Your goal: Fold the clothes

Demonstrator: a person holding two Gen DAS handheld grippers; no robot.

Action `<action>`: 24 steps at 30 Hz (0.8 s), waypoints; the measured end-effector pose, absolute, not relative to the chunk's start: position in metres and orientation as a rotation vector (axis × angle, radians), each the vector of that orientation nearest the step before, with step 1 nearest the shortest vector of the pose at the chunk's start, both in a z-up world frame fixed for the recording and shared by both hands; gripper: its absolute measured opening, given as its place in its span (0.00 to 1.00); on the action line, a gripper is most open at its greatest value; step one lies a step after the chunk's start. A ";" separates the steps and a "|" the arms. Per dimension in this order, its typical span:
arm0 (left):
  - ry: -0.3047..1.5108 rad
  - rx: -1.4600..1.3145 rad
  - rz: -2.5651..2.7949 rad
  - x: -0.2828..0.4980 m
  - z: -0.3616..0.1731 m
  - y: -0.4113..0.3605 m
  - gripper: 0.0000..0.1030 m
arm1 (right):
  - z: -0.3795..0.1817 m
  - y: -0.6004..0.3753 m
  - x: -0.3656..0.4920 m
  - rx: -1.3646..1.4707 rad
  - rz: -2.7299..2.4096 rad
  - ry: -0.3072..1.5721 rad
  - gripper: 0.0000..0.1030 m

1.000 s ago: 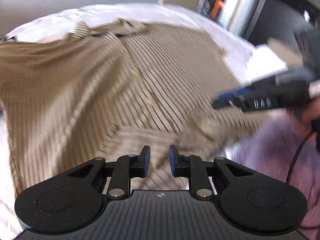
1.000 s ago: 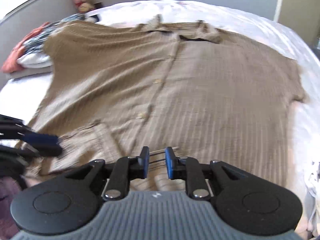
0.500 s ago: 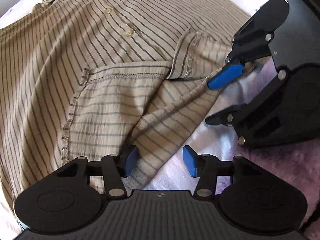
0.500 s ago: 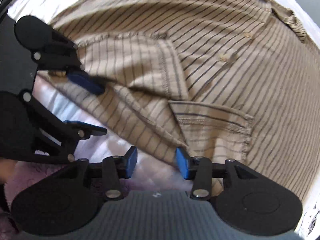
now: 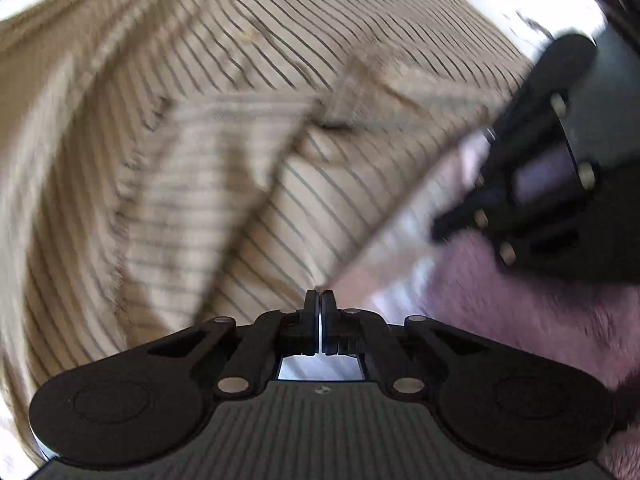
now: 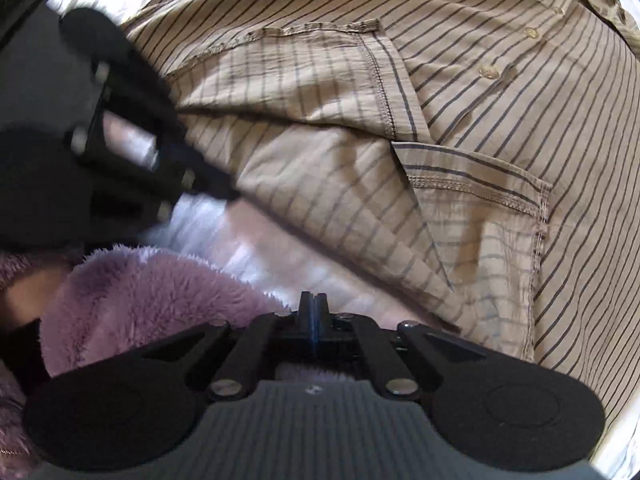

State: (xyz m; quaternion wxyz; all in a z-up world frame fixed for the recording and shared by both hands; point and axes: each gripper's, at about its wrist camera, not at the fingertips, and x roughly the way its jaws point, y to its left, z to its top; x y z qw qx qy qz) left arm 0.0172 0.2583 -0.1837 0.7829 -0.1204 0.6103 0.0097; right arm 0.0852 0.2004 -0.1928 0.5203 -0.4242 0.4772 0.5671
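Note:
A tan striped button shirt [image 5: 200,160] [image 6: 480,120] lies spread on the bed, its bottom hem turned up in a fold. My left gripper [image 5: 320,298] points steeply down with its jaws shut. The hem's edge runs right into its tips, so it looks shut on the hem, though this view is blurred. The right wrist view shows the left gripper [image 6: 224,192] touching that same edge. My right gripper [image 6: 314,300] is shut over the sheet just short of the hem, with no cloth seen between its pads. It also appears at the right of the left wrist view [image 5: 444,232].
The pale bed sheet [image 6: 248,248] [image 5: 400,248] shows below the hem. A person's fluffy purple sleeve [image 6: 152,300] [image 5: 540,320] lies close beside both grippers. The two grippers stand near each other along the hem.
Both grippers came down from above the bed to the shirt's hem. Their jaws widened half a second ago and have since shut, the left one at the hem's edge.

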 end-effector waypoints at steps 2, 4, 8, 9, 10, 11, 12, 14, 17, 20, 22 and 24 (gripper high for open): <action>1.342 -0.315 -0.035 0.011 -0.190 0.258 0.00 | -0.192 0.198 0.088 -0.994 1.375 1.189 0.00; 1.335 -0.355 -0.026 0.005 -0.190 0.261 0.00 | -0.190 0.196 0.093 -0.952 1.379 1.218 0.00; 1.261 -0.421 0.024 -0.013 -0.174 0.272 0.00 | -0.176 0.184 0.099 -0.871 1.405 1.211 0.00; 1.243 -0.425 0.039 -0.018 -0.169 0.274 0.00 | -0.172 0.179 0.101 -0.850 1.414 1.200 0.00; 1.228 -0.418 0.055 -0.022 -0.164 0.275 0.00 | -0.168 0.174 0.100 -0.830 1.419 1.190 0.00; 1.214 -0.404 0.069 -0.025 -0.159 0.277 0.03 | -0.164 0.167 0.100 -0.809 1.425 1.184 0.00; 1.197 -0.383 0.085 -0.025 -0.152 0.279 0.06 | -0.160 0.161 0.099 -0.789 1.431 1.176 0.00; 1.161 -0.343 0.117 -0.025 -0.140 0.284 0.21 | -0.150 0.154 0.097 -0.756 1.442 1.148 0.00; 1.112 -0.319 0.177 -0.026 -0.127 0.296 0.30 | -0.138 0.146 0.098 -0.684 1.457 1.079 0.06; 1.062 -0.315 0.223 -0.022 -0.123 0.303 0.30 | -0.136 0.144 0.106 -0.634 1.403 1.013 0.11; 1.038 -0.304 0.217 -0.015 -0.123 0.301 0.30 | -0.137 0.146 0.108 -0.643 1.345 0.953 0.12; 1.026 -0.277 0.188 -0.009 -0.122 0.295 0.30 | -0.139 0.147 0.112 -0.630 1.331 0.948 0.14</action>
